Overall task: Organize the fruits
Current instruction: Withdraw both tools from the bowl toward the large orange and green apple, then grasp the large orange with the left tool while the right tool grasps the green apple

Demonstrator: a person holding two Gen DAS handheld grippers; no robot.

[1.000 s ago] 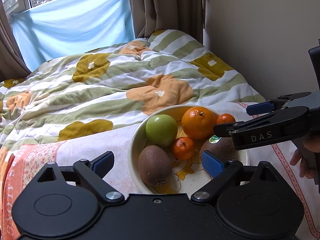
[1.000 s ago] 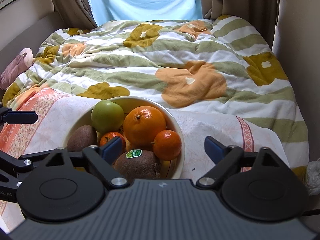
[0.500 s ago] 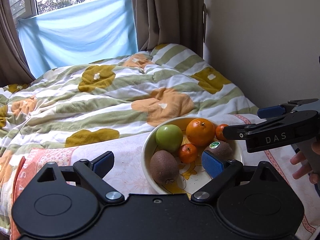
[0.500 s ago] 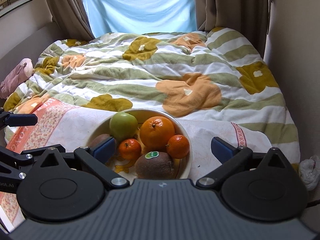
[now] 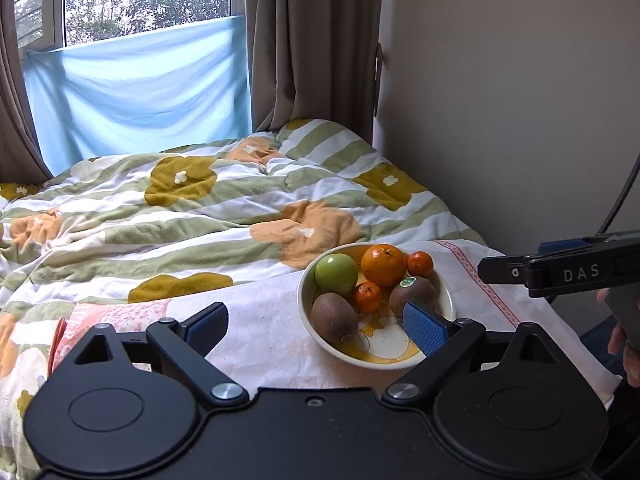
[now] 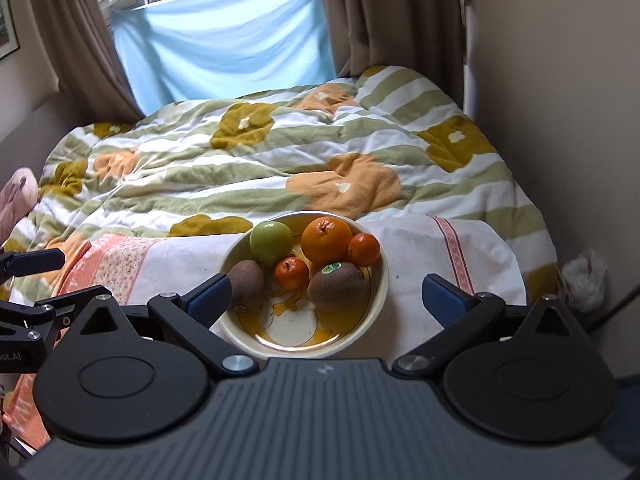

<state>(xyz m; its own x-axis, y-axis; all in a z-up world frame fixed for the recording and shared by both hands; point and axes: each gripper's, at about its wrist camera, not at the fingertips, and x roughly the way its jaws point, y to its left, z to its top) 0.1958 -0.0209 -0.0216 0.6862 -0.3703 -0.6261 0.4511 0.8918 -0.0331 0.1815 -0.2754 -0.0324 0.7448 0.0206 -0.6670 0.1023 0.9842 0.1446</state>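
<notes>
A cream bowl (image 5: 444,292) (image 6: 380,292) sits on a white cloth at the bed's near end. It holds a green apple (image 5: 336,274) (image 6: 271,242), a big orange (image 5: 383,265) (image 6: 326,240), two mandarins (image 5: 368,297) (image 6: 363,249) and two kiwis (image 5: 334,323) (image 6: 337,286). My left gripper (image 5: 316,322) is open and empty, pulled back short of the bowl. My right gripper (image 6: 326,298) is open and empty, also back from the bowl. It shows side-on in the left wrist view (image 5: 560,272).
The floral quilt (image 5: 200,216) covers the bed behind the bowl. A wall (image 5: 520,100) runs along the right side. Curtains and a blue sheet (image 6: 224,44) hang at the window. A white crumpled bag (image 6: 584,280) lies by the wall.
Both grippers have drawn back and risen away from the bowl, which now looks smaller and farther. Both stay open and empty. The fruits have not moved.
</notes>
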